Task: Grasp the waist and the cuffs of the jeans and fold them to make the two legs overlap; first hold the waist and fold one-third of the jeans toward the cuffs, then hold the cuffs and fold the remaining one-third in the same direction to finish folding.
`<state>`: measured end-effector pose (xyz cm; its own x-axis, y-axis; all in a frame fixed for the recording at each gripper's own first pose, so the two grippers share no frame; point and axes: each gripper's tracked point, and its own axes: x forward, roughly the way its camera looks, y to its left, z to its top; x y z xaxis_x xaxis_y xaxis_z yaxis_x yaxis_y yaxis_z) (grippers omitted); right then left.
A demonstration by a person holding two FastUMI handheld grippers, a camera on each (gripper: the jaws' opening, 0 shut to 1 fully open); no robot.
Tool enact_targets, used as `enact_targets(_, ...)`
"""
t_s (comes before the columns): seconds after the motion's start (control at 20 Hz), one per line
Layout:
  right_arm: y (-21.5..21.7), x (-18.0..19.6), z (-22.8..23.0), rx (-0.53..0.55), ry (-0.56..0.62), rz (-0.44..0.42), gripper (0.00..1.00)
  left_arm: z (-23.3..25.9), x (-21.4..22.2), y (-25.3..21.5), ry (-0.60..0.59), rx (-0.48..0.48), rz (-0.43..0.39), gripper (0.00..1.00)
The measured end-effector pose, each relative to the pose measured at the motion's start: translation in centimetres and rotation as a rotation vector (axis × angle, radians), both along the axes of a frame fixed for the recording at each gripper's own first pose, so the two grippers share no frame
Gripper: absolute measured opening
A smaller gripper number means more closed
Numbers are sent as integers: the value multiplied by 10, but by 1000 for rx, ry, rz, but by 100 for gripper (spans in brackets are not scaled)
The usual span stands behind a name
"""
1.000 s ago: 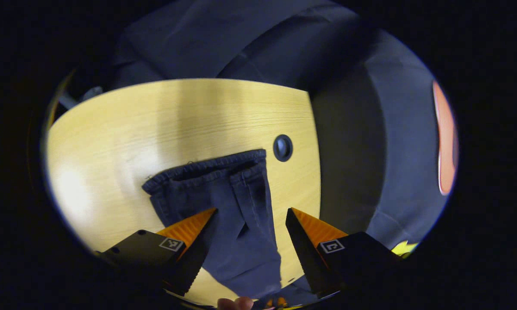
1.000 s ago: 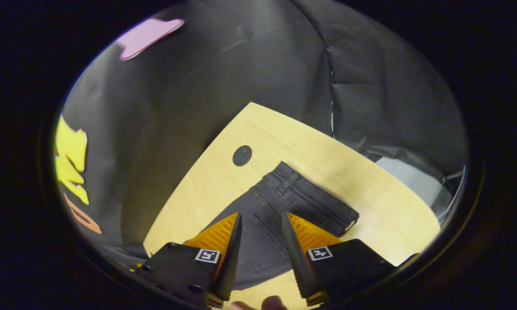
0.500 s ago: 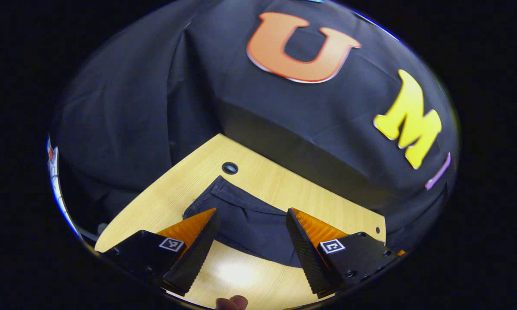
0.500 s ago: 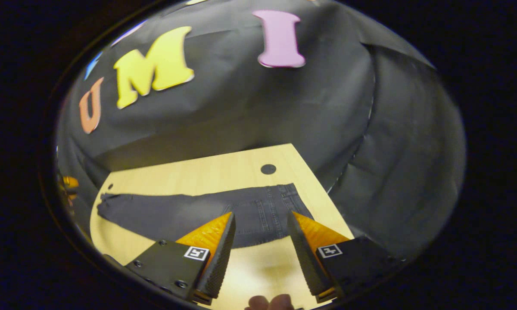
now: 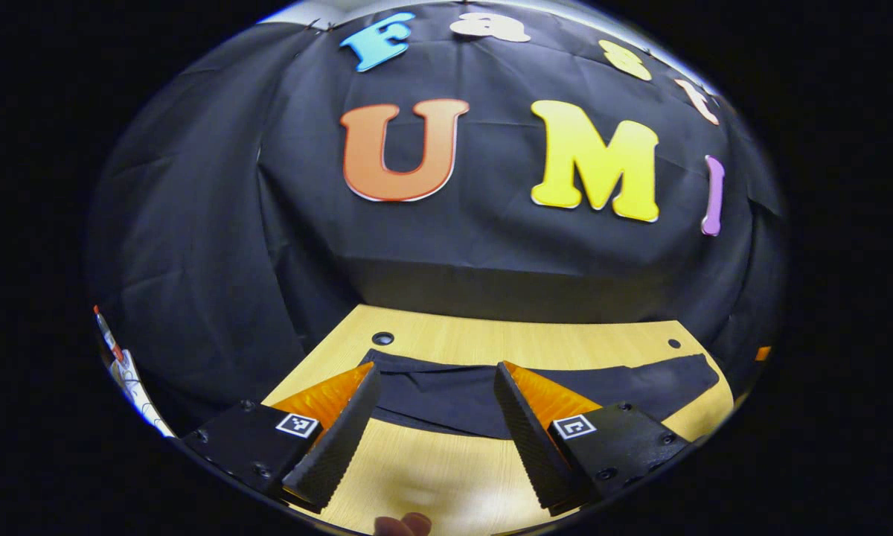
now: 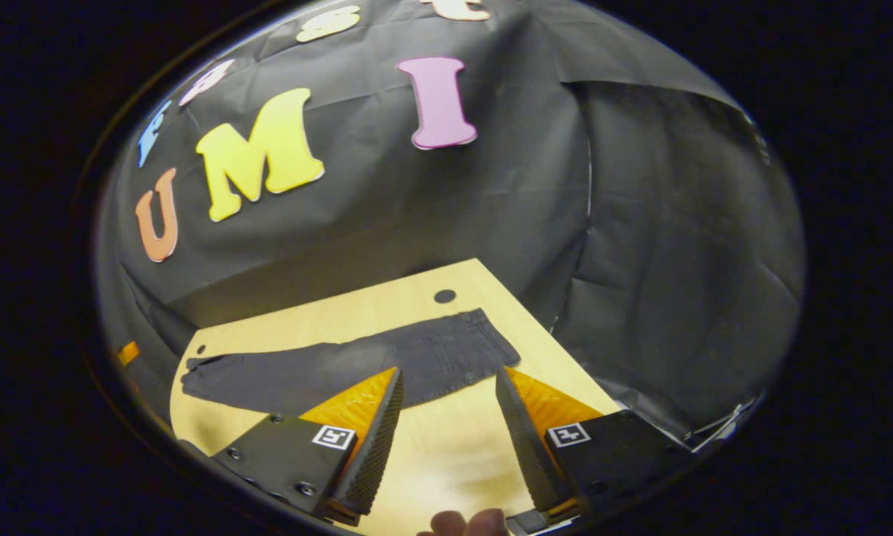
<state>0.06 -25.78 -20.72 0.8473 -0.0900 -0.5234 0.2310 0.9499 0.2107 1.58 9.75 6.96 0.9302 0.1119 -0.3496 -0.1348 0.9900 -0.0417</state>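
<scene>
Dark jeans (image 5: 446, 394) lie flat and lengthwise across the wooden table (image 5: 431, 476), the two legs one over the other. In the left gripper view the cuffs (image 5: 387, 361) are at the left end. My left gripper (image 5: 436, 370) is open and empty, held back from the near edge of the jeans. In the right gripper view the jeans (image 6: 327, 372) stretch from the waist (image 6: 484, 342) at the right to the cuffs (image 6: 193, 368) at the left. My right gripper (image 6: 448, 371) is open and empty, on the near side of the waist end.
The table (image 6: 446, 454) has a round cable hole (image 5: 382, 338) near the cuffs and another hole (image 6: 444, 295) behind the waist. The black booth wall (image 5: 446, 253) stands close behind the table's far edge. A person's fingertips (image 6: 465, 522) show at the bottom.
Both grippers have drawn back from the jeans and tilted up, from looking down on the cuffs and waist to facing the back wall. Both stay open.
</scene>
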Motion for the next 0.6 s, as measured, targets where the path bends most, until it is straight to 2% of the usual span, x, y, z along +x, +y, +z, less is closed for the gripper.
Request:
enact_targets(0.1,-13,5,-18,18,22,-22,81,-1,-7,-17,17,-7,-19,98)
enact_targets(0.15,-21,12,-29,39,29,-34,75,-2,-8,-20,32,0,-13,99)
enact_targets(0.2,-27,19,-39,57,36,-45,75,-3,-10,-20,40,-2,-2,99)
enact_targets(0.25,-33,29,-51,81,39,-54,81,-6,-12,-25,51,-16,9,99)
enact_targets(0.4,-53,60,-91,148,58,-88,81,-8,-17,-34,88,-38,46,99)
enact_targets(0.6,-77,103,-137,170,72,-96,81,-7,-16,-43,123,-38,84,99)
